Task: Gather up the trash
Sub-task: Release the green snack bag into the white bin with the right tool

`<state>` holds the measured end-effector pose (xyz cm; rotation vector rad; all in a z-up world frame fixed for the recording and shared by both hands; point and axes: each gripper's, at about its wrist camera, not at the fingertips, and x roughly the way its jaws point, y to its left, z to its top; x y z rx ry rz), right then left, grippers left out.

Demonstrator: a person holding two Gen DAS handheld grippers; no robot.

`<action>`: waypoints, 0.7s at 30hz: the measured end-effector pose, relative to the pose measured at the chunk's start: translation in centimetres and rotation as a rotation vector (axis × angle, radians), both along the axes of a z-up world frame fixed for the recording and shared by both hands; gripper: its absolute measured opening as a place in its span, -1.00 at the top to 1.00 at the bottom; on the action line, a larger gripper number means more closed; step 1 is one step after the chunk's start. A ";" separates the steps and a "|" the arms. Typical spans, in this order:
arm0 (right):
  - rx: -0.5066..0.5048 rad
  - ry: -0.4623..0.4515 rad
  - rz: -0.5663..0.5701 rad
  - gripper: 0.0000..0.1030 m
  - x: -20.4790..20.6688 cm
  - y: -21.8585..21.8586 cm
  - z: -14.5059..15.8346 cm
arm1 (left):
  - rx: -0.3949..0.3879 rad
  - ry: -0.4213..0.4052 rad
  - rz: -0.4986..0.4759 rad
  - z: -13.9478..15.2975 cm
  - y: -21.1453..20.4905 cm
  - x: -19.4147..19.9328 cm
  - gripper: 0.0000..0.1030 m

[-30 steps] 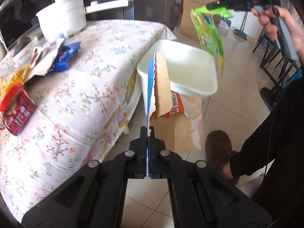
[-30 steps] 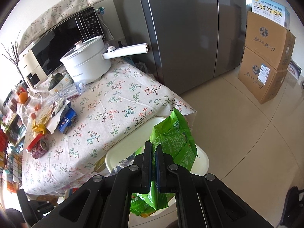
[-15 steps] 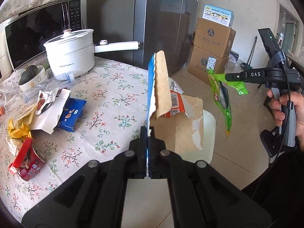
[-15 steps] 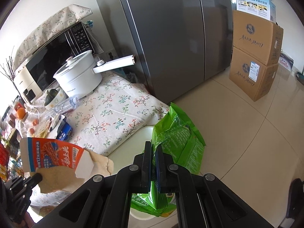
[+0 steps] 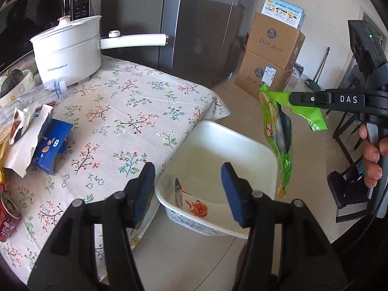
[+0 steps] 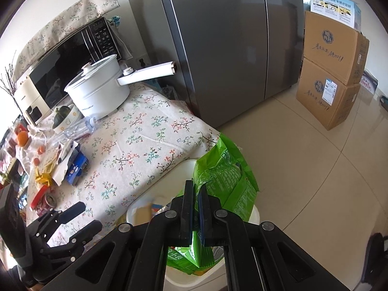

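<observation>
My left gripper [image 5: 188,184] is open and empty above the near rim of a white bin [image 5: 242,145] on the floor beside the table. A torn orange and blue carton [image 5: 191,202] lies inside the bin. My right gripper [image 6: 196,194] is shut on a green snack bag [image 6: 223,177] and holds it over the bin's far right side; the bag [image 5: 278,135] hangs from it in the left wrist view. More trash lies on the table's left: a blue box [image 5: 51,145], torn wrappers [image 5: 24,131] and a red can [image 5: 8,215].
A white pot [image 5: 68,51] with a long handle stands at the back of the floral-clothed table [image 5: 126,121], before a microwave [image 6: 63,60]. A grey fridge [image 6: 230,43] stands behind. Stacked cardboard boxes [image 6: 332,68] stand on the tiled floor at right.
My left gripper opened and let go of the torn carton, which now lies in the bin. My right gripper still holds the green bag over the bin.
</observation>
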<state>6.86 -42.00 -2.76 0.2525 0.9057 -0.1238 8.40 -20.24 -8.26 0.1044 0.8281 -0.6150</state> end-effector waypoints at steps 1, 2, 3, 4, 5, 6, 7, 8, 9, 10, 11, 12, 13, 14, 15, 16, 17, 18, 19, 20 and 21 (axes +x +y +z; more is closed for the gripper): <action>-0.001 0.003 0.003 0.91 0.2 0.1 -0.1 | 0.004 -0.001 0.007 0.0 0.2 0.0 -0.19; -0.003 0.006 0.006 0.91 0.3 0.2 -0.1 | 0.004 -0.001 0.013 0.0 0.3 0.0 -0.30; -0.004 0.009 0.008 0.91 0.4 0.3 -0.2 | 0.006 -0.001 0.020 0.0 0.6 0.1 -0.41; -0.002 0.012 0.010 0.90 0.6 0.3 -0.3 | 0.011 -0.001 0.027 0.0 0.7 0.0 -0.46; 0.003 0.015 0.012 0.86 0.8 0.4 -0.4 | 0.020 0.000 0.032 0.0 0.8 0.1 -0.53; 0.007 0.019 0.007 0.86 0.9 0.4 -0.5 | 0.032 0.000 0.038 -0.1 0.9 0.1 -0.59; 0.017 0.024 0.005 0.65 1.0 0.4 -0.5 | 0.045 0.001 0.044 -0.1 1.0 0.1 -0.61; 0.025 0.029 0.000 0.25 1.1 0.4 -0.6 | 0.056 0.004 0.051 -0.1 1.0 0.2 -0.64; 0.031 0.023 -0.008 -0.01 1.0 0.4 -0.5 | 0.065 0.006 0.060 -0.2 1.2 0.3 -0.68; 0.035 0.004 -0.014 -0.40 0.9 0.4 -0.3 | 0.070 0.009 0.070 -0.2 1.3 0.3 -0.70; 0.034 -0.008 -0.014 -0.44 0.8 0.4 -0.1 | 0.071 0.011 0.079 -0.2 1.5 0.3 -0.75; 0.031 -0.010 -0.009 -0.44 0.8 0.5 0.0 | 0.071 0.014 0.088 -0.2 1.8 0.4 -0.79; 0.029 -0.012 -0.009 -0.44 0.7 0.5 0.2 | 0.072 0.015 0.097 -0.1 1.9 0.4 -0.81; 0.030 -0.013 -0.010 -0.44 0.7 0.6 0.2 | 0.074 0.014 0.107 -0.1 2.2 0.5 -0.84; 0.032 -0.009 -0.012 -0.44 0.7 0.5 0.1 | 0.076 0.013 0.116 0.0 2.4 0.5 -0.85; 0.034 -0.004 -0.014 -0.45 0.7 0.5 0.0 | 0.077 0.012 0.124 0.1 2.6 0.6 -0.86; 0.035 0.000 -0.016 -0.45 0.8 0.5 -0.1 | 0.078 0.011 0.133 0.3 2.8 0.6 -0.86; 0.034 0.005 -0.017 -0.46 0.8 0.5 -0.2 | 0.078 0.010 0.140 0.4 3.1 0.7 -0.87; 0.031 0.008 -0.018 -0.47 0.9 0.5 -0.2 | 0.078 0.009 0.148 0.5 3.3 0.8 -0.88; 0.030 0.009 -0.021 -0.47 0.9 0.5 -0.3 | 0.078 0.008 0.157 0.6 3.6 0.8 -0.89; 0.029 0.010 -0.024 -0.48 0.9 0.5 -0.3 | 0.078 0.007 0.165 0.7 3.9 0.9 -0.90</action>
